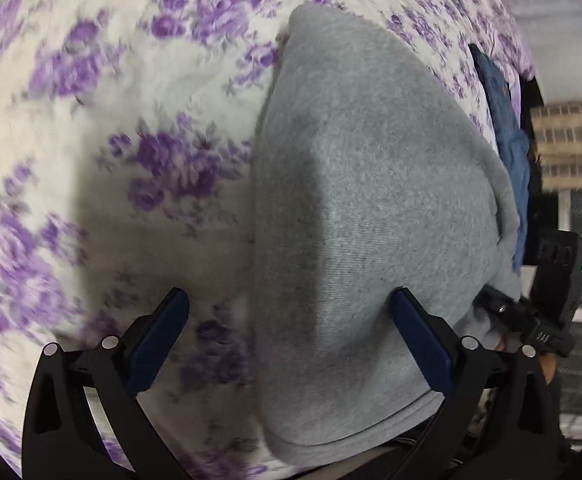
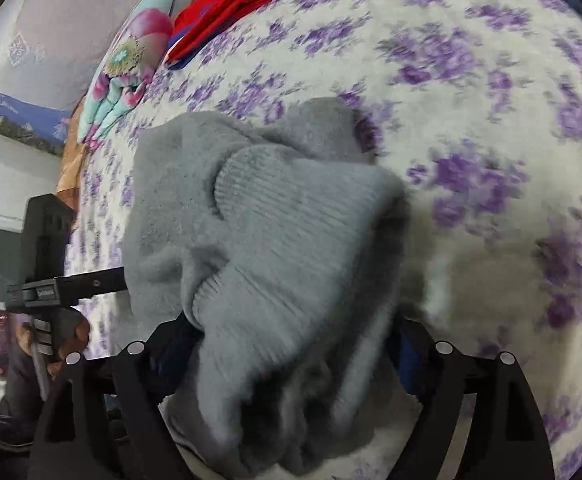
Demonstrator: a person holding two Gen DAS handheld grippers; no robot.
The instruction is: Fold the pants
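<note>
The gray sweatpants (image 1: 371, 208) lie on a bed covered by a white blanket with purple flowers (image 1: 111, 120). In the left wrist view the fabric spreads smooth and broad, one straight edge running up the middle of the picture, a rounded hem near the bottom. In the right wrist view the same pants (image 2: 275, 240) are bunched, with a ribbed band, cuff or waistband, heaped on top of the folds.

The left gripper (image 1: 291, 320) has its jaws spread wide: one blue-padded finger stands over the bare blanket, the other over the gray cloth, nothing pinched between them. The right gripper (image 2: 291, 344) is largely buried under the bunched fabric, which drapes between and over its fingers; whether the jaws are pressed onto the cloth cannot be told.

A blue denim garment (image 1: 507, 132) lies just beyond the far edge of the pants in the left view, at the bed's side. In the right view a red garment (image 2: 227, 4) and a floral pillow (image 2: 131, 64) sit well apart from the pants, toward the head of the bed. The other gripper's black body shows at the edge of each view.
</note>
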